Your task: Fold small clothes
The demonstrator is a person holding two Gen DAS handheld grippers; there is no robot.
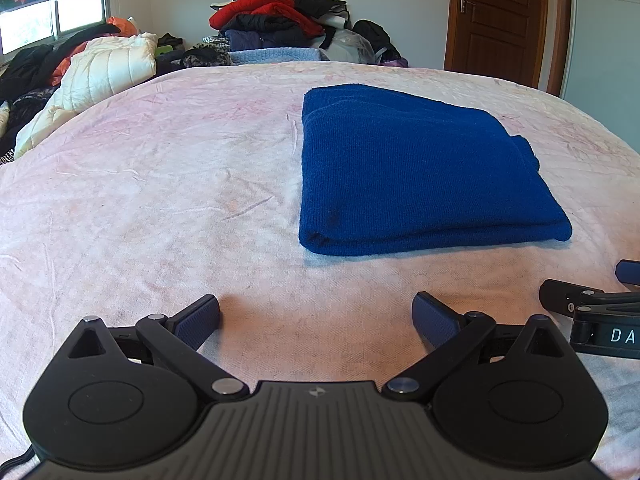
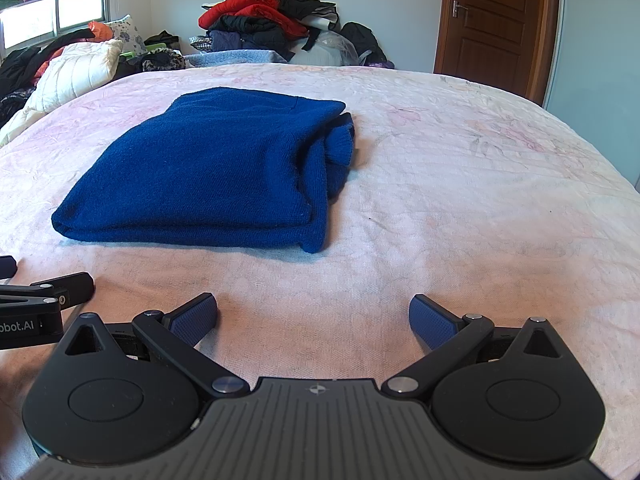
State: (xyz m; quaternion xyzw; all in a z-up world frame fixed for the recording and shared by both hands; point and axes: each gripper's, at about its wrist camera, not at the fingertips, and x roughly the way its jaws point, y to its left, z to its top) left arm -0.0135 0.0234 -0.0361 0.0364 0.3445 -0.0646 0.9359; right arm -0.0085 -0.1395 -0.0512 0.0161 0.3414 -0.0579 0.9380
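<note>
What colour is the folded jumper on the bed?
Deep blue. The folded jumper shows best in the right wrist view, lying on the pale pink bed cover.

My two views are bright and sharp, lit by daylight from the window (image 1: 56, 20) at the far left. The blue sweater (image 2: 208, 176) throws a soft shadow. The fisheye bends the bed (image 1: 160, 200) edges, and the corners are dark.

Blue knit garment (image 1: 420, 168) folded into a thick, roughly rectangular stack, lying flat on the pale pink bedspread (image 1: 160, 200). Left wrist view: right of centre, rounded fold edge nearest the camera. Right wrist view: left of centre (image 2: 208, 176); layered edges and a tucked ribbed part show along its right side.
</note>
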